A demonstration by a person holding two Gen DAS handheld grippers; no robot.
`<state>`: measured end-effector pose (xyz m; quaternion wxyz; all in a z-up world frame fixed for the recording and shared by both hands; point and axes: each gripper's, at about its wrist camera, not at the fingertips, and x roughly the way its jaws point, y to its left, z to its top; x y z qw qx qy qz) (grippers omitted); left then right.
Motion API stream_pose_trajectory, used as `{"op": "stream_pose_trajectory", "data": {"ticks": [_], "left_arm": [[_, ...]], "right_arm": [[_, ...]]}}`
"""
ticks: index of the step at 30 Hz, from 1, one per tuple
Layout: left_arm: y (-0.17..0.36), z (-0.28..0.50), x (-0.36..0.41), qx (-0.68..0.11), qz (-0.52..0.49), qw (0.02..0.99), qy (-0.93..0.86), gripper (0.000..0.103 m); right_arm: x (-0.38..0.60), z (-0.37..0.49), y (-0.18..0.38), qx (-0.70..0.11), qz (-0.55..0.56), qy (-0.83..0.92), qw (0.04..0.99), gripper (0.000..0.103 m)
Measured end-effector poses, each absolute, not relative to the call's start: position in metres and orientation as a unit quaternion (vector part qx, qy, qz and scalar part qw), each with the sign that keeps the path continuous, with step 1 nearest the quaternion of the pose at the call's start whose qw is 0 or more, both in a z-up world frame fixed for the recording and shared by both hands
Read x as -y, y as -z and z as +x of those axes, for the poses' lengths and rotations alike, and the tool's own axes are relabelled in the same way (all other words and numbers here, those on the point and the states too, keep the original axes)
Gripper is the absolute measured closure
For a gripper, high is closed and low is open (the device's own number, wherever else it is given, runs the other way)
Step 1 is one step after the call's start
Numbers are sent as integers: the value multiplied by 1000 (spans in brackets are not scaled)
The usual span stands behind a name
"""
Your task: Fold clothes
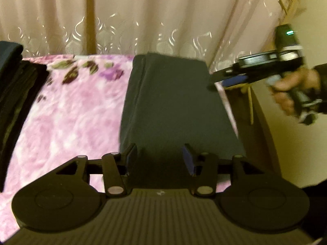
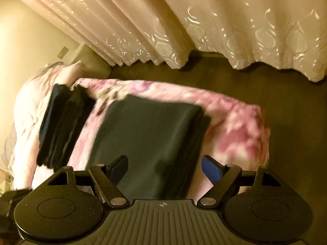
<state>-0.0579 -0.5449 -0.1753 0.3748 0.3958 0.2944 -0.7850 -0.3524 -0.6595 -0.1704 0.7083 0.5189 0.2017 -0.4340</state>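
Dark folded garment (image 1: 179,102): flat rectangle on pink blanket (image 1: 67,110), near its right edge, long axis running away from both grippers. Left gripper (image 1: 159,159): jaws apart, empty, nearer. Right gripper (image 2: 165,169): wide apart, empty, above. Dark stack (image 2: 61,126): left edge.

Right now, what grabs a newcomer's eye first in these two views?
The dark folded garment lying flat on the pink floral blanket, centred ahead of both open grippers. Left of it sits a stack of dark folded clothes. Behind the bed hangs a pale embroidered curtain.
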Motion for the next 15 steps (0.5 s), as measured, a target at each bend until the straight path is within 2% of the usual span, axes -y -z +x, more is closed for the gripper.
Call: {"op": "stream_pose_trajectory", "data": {"ticks": [5,9,10,11,15], "left_arm": [[180,-94,567,-320,390,386,772,57],[184,-122,583,-340,392,392,760,57],[186,-129,586,-344,396,391,756,57],[187,-134,587,-347,402,389,752,57],[191,-147,589,-357,421,388,739,57]], "right_arm": [[701,-375,211,-187,550,377,721,21],[716,-391,226,-139,578,330,733,22],[717,-394,227,-132,583,321,734,34],[717,-396,226,-128,588,314,734,40],[717,-404,230,-120,602,295,732,52]]}}
